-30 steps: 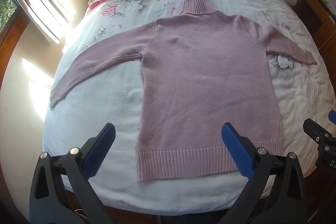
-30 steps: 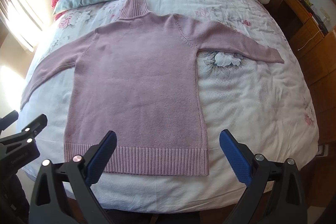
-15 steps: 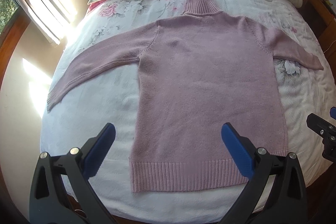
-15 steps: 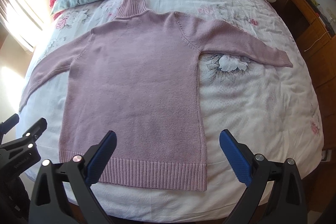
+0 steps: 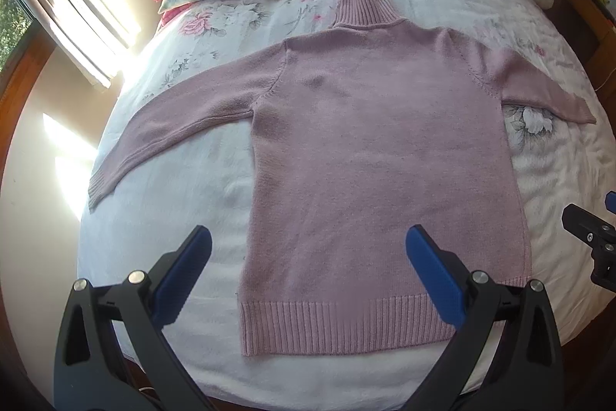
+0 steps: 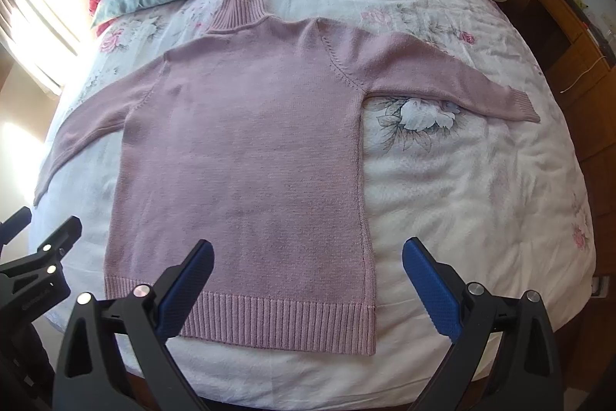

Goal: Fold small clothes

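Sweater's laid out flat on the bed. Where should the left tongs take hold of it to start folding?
Probably the ribbed cuff of the mauve knit turtleneck sweater. That sleeve lies straight out and flat toward the bed's left side, its end free. Come in from the left, outside the cuff, with the open left tongs, and pinch across the rib.

Pink turtleneck sweater (image 5: pixel 377 160) flat, sleeves spread, unfolded.

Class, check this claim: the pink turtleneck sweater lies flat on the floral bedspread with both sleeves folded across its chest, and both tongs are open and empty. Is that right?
Not quite. The sleeves are not folded: on the pink turtleneck sweater both sleeves lie spread out sideways on the floral bedspread, as the right wrist view shows. The rest holds: the left tongs and right tongs are open and empty.
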`<control>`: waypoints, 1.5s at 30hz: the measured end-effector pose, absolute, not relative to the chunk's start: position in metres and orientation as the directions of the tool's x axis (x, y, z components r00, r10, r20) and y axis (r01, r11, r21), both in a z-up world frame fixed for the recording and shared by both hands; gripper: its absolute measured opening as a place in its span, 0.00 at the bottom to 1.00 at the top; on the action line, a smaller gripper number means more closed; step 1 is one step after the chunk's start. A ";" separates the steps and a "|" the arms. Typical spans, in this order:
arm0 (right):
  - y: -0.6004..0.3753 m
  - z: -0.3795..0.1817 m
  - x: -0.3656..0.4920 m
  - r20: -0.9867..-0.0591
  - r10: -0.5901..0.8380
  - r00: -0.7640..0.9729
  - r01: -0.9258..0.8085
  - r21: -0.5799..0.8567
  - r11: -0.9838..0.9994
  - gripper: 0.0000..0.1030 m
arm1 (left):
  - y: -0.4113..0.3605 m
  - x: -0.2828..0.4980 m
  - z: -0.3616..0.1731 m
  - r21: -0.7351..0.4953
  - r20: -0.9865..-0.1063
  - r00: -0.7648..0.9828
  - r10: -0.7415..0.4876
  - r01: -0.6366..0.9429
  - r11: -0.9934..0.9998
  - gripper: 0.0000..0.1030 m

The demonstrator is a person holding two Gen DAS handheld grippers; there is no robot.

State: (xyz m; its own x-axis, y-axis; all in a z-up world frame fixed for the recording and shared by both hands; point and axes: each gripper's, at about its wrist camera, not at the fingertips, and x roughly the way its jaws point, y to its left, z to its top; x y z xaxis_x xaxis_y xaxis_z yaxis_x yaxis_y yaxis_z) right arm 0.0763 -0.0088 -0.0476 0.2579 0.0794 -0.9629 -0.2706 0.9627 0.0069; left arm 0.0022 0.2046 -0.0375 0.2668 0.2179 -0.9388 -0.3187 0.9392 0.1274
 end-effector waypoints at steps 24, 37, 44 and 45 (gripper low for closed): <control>-0.018 -0.056 0.077 -0.965 0.084 0.249 -0.268 0.015 0.963 0.96 | 0.201 0.005 -0.042 0.147 -0.939 0.253 0.232 -0.312 0.939 0.97; -0.021 -0.062 0.092 -0.967 0.084 0.239 -0.258 0.020 0.966 0.96 | 0.194 0.021 -0.053 0.142 -0.944 0.247 0.221 -0.300 0.943 0.97; -0.074 -0.074 0.140 -0.944 0.112 0.310 -0.209 0.047 0.977 0.96 | 0.169 0.070 -0.073 0.107 -0.946 0.269 0.179 -0.260 0.960 0.97; -0.090 -0.078 0.155 -0.945 0.098 0.312 -0.188 0.040 0.981 0.96 | 0.163 0.082 -0.078 0.121 -0.945 0.266 0.190 -0.255 0.959 0.97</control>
State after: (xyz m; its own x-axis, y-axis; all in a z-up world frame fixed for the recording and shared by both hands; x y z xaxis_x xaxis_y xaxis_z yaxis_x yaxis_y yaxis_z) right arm 0.1546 -0.0903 -0.0782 0.3118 0.0982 -0.9451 -0.1880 0.9814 0.0399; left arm 0.0823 0.1632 -0.0776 0.2662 0.1899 -0.9450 -0.2549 0.9594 0.1210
